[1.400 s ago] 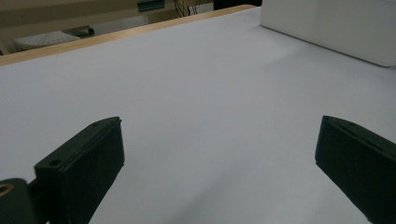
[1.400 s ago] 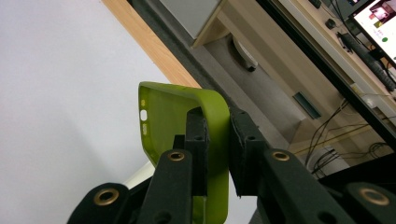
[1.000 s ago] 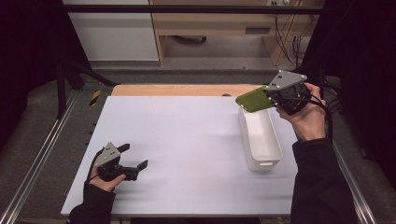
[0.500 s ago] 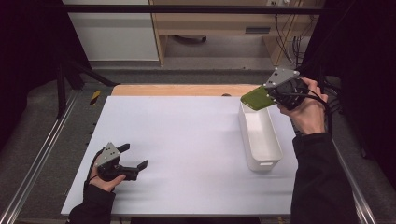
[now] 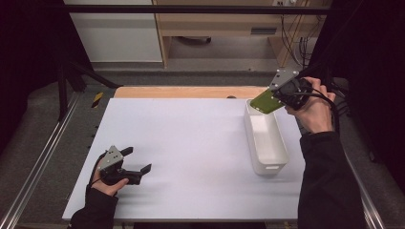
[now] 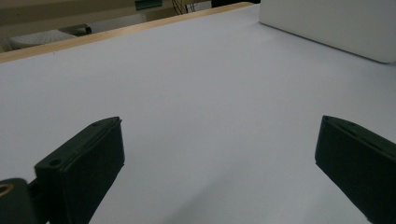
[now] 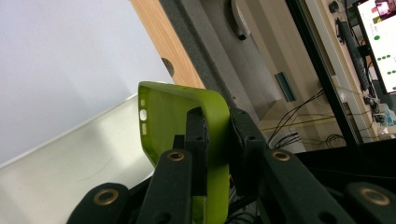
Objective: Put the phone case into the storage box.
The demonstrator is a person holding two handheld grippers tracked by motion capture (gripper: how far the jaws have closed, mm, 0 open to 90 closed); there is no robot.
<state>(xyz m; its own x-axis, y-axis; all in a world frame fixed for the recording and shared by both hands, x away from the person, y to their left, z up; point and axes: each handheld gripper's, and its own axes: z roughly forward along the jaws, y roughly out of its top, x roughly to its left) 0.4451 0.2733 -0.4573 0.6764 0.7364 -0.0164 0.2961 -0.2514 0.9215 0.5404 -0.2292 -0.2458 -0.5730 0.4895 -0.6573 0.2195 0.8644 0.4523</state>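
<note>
High view: the right gripper [image 5: 279, 98], raised at about 2 o'clock over the white table [image 5: 191, 143], has its jaws clamped on one side wall of a green phone case [image 5: 265, 101], which hangs above the far end of the white bin [image 5: 265, 137]. Right gripper view: the green phone case [image 7: 187, 126] sits pinched between the two black jaws, with the bin's pale interior below it. The left gripper [image 5: 136, 161] rests at about 8 o'clock on the table, its jaws spread wide with bare table between them, well apart from the bin.

No legible text or labels anywhere.
</note>
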